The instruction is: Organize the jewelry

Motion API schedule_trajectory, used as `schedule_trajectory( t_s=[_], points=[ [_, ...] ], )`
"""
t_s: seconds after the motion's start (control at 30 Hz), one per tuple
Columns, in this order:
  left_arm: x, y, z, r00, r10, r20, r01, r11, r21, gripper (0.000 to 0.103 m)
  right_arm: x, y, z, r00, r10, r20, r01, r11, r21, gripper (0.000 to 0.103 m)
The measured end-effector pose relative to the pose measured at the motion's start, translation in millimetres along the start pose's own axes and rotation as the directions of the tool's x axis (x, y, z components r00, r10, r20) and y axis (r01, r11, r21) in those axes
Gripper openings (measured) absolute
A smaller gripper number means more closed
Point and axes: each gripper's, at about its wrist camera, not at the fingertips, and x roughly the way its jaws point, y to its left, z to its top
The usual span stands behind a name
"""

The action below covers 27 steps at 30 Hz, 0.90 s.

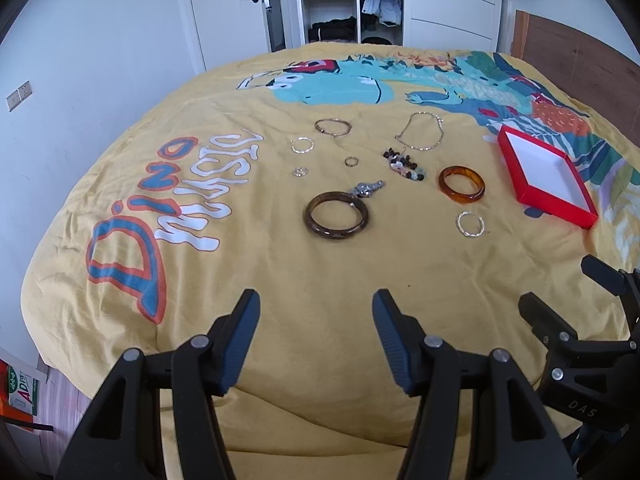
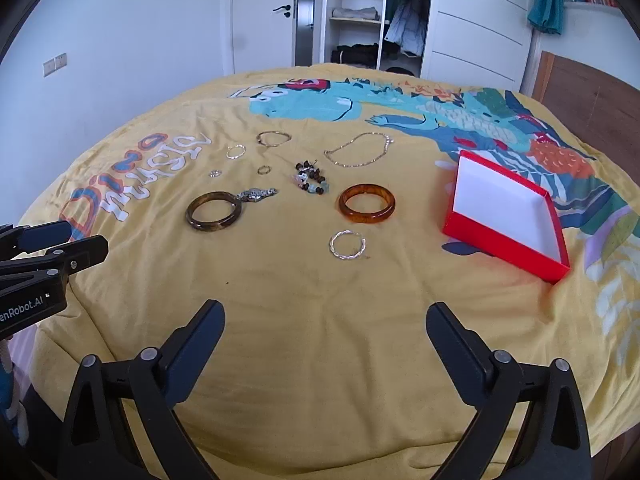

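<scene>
Jewelry lies spread on a yellow bedspread (image 2: pixel 320 320). A dark brown bangle (image 1: pixel 336 216) (image 2: pixel 214 211) touches a silver watch (image 1: pixel 367 188) (image 2: pixel 256 194). An amber bangle (image 1: pixel 461 184) (image 2: pixel 367 203), a twisted silver ring (image 1: pixel 470 224) (image 2: pixel 347 245), a bead bracelet (image 1: pixel 404 165) (image 2: pixel 312 179), a chain necklace (image 1: pixel 422 131) (image 2: pixel 360 150) and small rings lie further back. An empty red box (image 1: pixel 546 176) (image 2: pixel 508 216) sits to the right. My left gripper (image 1: pixel 316 308) and right gripper (image 2: pixel 325 320) are both open and empty, hovering near the bed's front, short of the jewelry.
A thin gold bracelet (image 1: pixel 333 126) (image 2: pixel 273 138), a silver hoop (image 1: pixel 303 145) (image 2: pixel 235 151) and two small rings (image 1: pixel 351 161) (image 1: pixel 299 171) lie at the far left. A wooden headboard (image 2: pixel 592 96) is at the right. An open wardrobe (image 2: pixel 360 16) stands behind the bed.
</scene>
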Motion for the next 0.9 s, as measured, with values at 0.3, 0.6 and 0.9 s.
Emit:
schedule_trajectory(
  t_s=[0.3, 0.6, 0.9],
  points=[
    [32, 0, 4, 0.998, -0.006, -0.064, 0.006, 1.000, -0.001, 0.056, 29, -2, 3, 0.999, 0.032, -0.044, -0.032, 0.999, -0.003, 0.089],
    [61, 1, 11, 0.994, 0.008, -0.108, -0.010, 1.000, -0.013, 0.057, 54, -7, 7, 0.995, 0.060, -0.073, -0.060, 0.998, 0.003, 0.082],
    [88, 17, 24, 0.991, 0.024, -0.135, -0.032, 0.998, -0.057, 0.056, 78, -16, 14, 0.993, 0.078, -0.088, -0.077, 0.997, 0.014, 0.078]
  ],
)
